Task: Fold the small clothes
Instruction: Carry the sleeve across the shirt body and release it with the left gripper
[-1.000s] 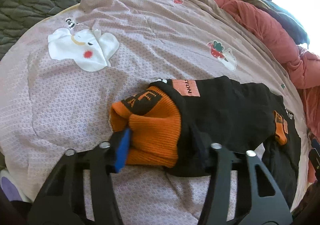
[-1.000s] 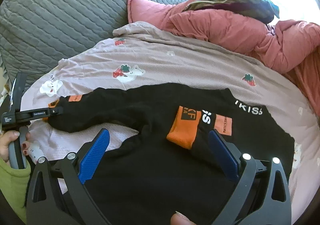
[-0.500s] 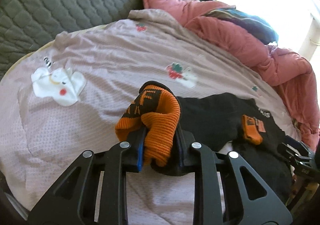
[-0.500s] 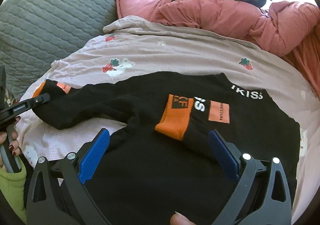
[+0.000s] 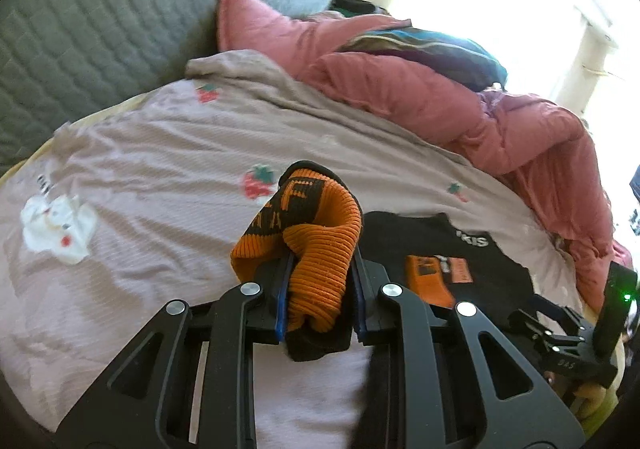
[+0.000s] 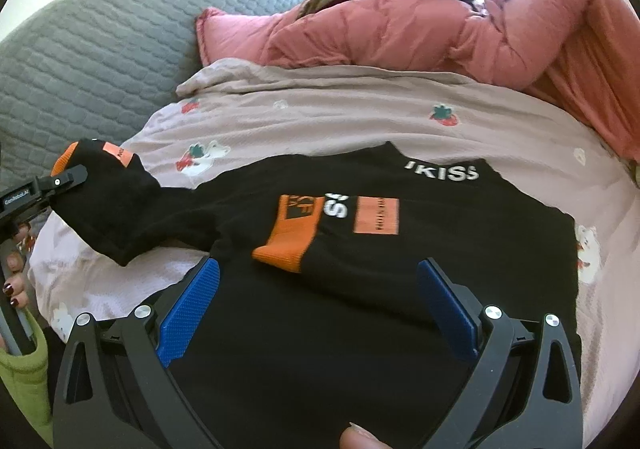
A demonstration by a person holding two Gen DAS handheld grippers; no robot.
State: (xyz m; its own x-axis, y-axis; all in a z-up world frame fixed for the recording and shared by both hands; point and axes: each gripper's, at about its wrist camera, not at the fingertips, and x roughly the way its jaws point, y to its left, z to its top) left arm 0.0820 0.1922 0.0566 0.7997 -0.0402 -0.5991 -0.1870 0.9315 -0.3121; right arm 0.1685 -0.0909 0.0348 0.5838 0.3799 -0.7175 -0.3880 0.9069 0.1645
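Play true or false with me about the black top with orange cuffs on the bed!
1. The left gripper is pinching an orange cuff. True.
2. The right gripper is squeezing the other cuff. False: its jaws are wide open, with the cuff lying flat on the black top just ahead of them.
3. The top lies on a green sheet. False: the sheet is pale pink with strawberries.
4. A pink quilt is bunched up behind the sheet. True.
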